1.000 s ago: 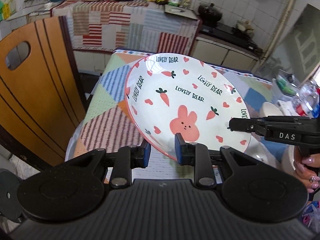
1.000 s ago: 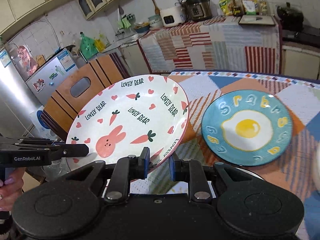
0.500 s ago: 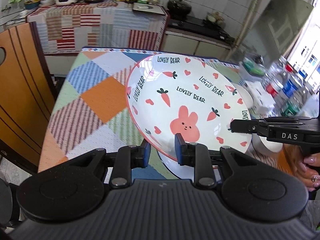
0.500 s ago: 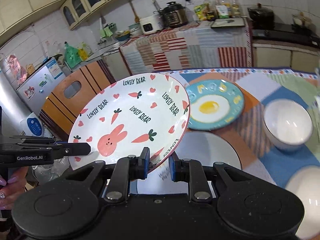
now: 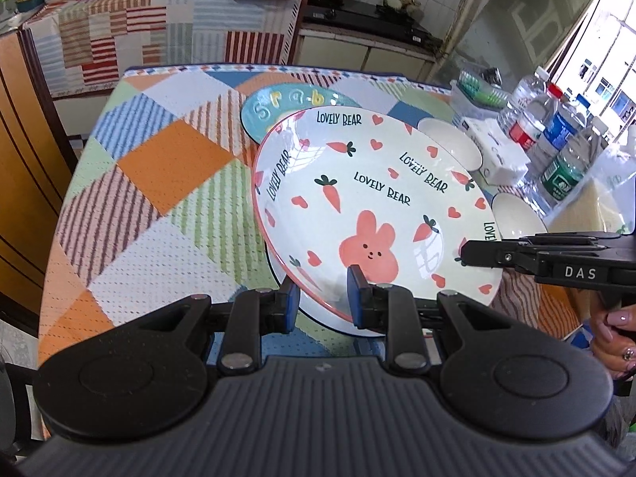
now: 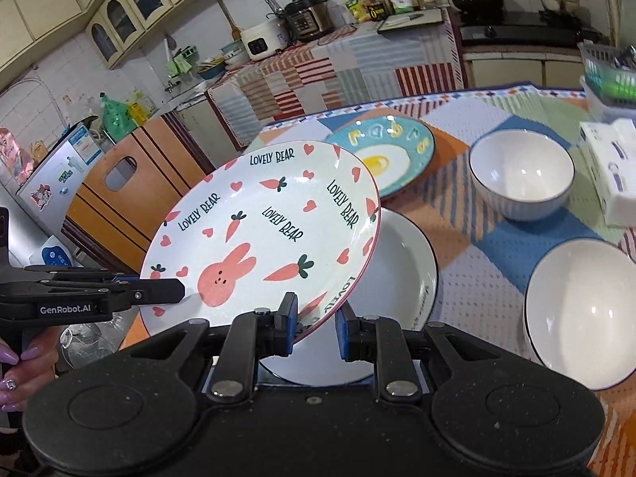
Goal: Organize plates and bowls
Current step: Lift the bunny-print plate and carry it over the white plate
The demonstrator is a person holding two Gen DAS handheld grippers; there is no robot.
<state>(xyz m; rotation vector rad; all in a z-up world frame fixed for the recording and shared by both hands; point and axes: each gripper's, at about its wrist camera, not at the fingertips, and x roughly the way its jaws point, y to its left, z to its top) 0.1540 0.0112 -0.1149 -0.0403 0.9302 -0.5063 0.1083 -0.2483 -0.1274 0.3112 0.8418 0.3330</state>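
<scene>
A white bunny-and-carrot plate (image 5: 373,214) (image 6: 266,234) is held tilted above the table. My left gripper (image 5: 322,298) is shut on its near rim. My right gripper (image 6: 314,318) is shut on the opposite rim and shows in the left wrist view (image 5: 477,256). My left gripper shows in the right wrist view (image 6: 175,292). A plain white plate (image 6: 401,266) lies on the table right under the held plate. A blue egg plate (image 6: 397,151) (image 5: 278,107) lies beyond. Two white bowls (image 6: 520,175) (image 6: 584,310) stand to the right.
The table (image 5: 159,183) has a patchwork cloth. Water bottles (image 5: 556,139) and a white tissue pack (image 5: 493,147) (image 6: 612,167) stand at its right side, with a green basket (image 6: 608,75) behind. A wooden chair (image 6: 131,194) is at the left.
Both grippers have carried the bunny plate to the right across the table, over the plain white plate. The grip on it is unchanged.
</scene>
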